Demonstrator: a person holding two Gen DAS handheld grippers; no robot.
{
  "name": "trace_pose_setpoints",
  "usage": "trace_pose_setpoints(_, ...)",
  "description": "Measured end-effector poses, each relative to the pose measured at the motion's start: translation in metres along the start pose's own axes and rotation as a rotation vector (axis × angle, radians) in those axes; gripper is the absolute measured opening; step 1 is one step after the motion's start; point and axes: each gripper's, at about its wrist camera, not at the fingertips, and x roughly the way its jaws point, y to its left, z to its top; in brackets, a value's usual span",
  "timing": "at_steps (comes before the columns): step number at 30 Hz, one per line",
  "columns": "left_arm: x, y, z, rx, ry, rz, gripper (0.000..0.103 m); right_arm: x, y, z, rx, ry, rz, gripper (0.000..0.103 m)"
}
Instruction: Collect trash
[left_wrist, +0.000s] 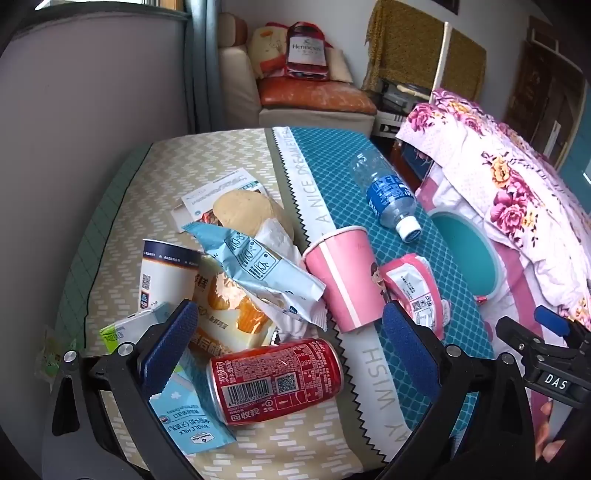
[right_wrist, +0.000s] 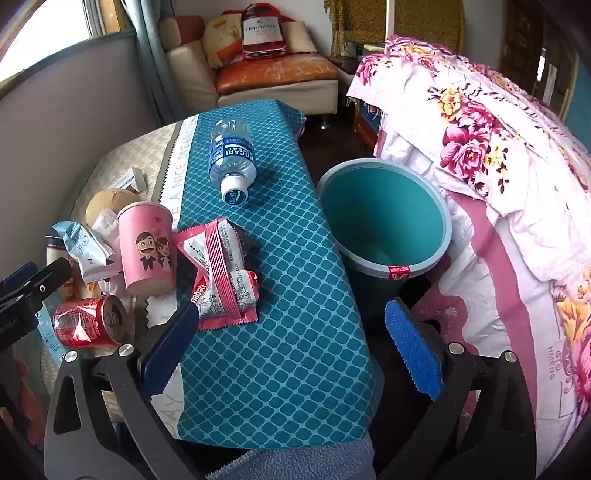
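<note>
Trash lies on a small table. A red cola can (left_wrist: 275, 380) (right_wrist: 88, 325) lies on its side just below my open left gripper (left_wrist: 291, 350). Behind it are a pale blue wrapper (left_wrist: 255, 266), a pink paper cup (left_wrist: 345, 277) (right_wrist: 147, 247) standing upside down, a pink snack packet (left_wrist: 415, 291) (right_wrist: 221, 273) and a lying plastic bottle (left_wrist: 388, 192) (right_wrist: 231, 158). A teal trash bin (right_wrist: 384, 218) (left_wrist: 469, 254) stands on the floor right of the table. My right gripper (right_wrist: 291, 350) is open and empty above the table's near right edge.
A milk carton (left_wrist: 192, 417), a white cup (left_wrist: 166, 273), an orange snack bag (left_wrist: 229, 314) and a round bun (left_wrist: 243, 210) crowd the table's left side. A floral quilt (right_wrist: 498, 184) lies right of the bin. A sofa (right_wrist: 277, 81) stands behind the table.
</note>
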Motion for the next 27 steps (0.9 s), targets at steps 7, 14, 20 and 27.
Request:
trace_pose_setpoints(7,0.002,-0.001,0.001,0.011,-0.006,0.016,0.099,0.0,0.002,0.003,-0.006,0.006,0.0,0.097)
trace_pose_setpoints(14,-0.01,-0.003,0.011,0.007,-0.001,0.012,0.099,0.001,0.0,0.002,0.001,-0.002,0.001,0.097)
trace_pose_setpoints(20,-0.007,0.0,0.006,0.008,-0.008,0.013,0.099,0.003,0.001,0.0,-0.001,0.005,0.001,0.097)
trace_pose_setpoints(27,-0.001,0.001,0.004,0.004,-0.006,0.01,0.099,0.007,-0.001,0.0,0.007,0.011,-0.001,0.097)
